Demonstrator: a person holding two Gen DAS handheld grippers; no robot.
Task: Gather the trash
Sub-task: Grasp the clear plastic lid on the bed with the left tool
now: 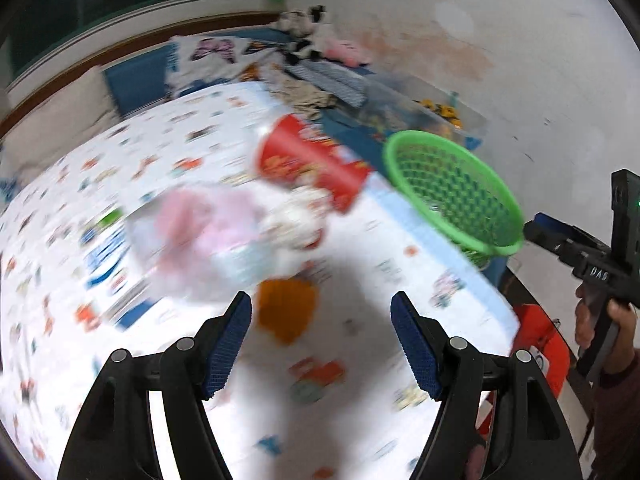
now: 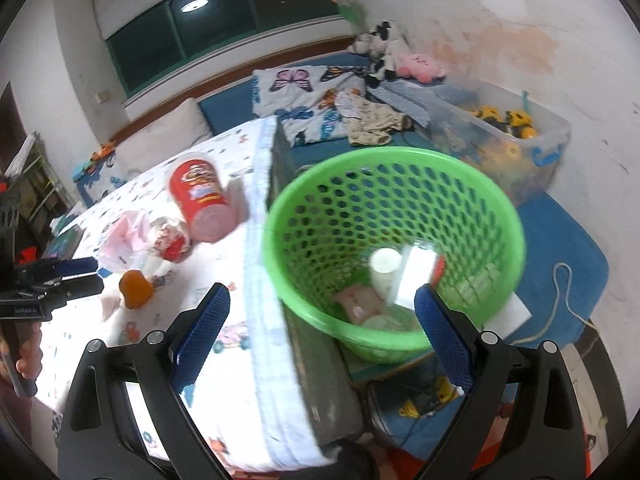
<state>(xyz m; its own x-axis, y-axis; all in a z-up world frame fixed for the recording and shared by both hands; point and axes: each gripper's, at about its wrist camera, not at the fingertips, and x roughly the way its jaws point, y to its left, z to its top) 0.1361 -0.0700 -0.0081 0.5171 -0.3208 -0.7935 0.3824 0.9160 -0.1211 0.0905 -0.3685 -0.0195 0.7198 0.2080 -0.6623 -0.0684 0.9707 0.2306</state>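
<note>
Left hand-held gripper [image 1: 321, 340] jaws apart, empty, above orange scrap [image 1: 285, 312] on patterned surface [image 1: 120, 152]. Right hand-held gripper [image 2: 322, 340] apart, empty, over green basket [image 2: 394, 256] beside the surface; red can [image 2: 202, 200] lying near wrappers.

The left gripper [image 1: 321, 344] points steeply downward with its 2 blue-padded jaws spread wide and nothing between them. The right gripper [image 2: 322, 338] tilts downward too, its jaws likewise apart and empty. A hand [image 1: 606, 322] grips its black handle.

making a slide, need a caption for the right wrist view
Open right gripper above a green basket already holding trash, red chip can lying on the bed.
</note>
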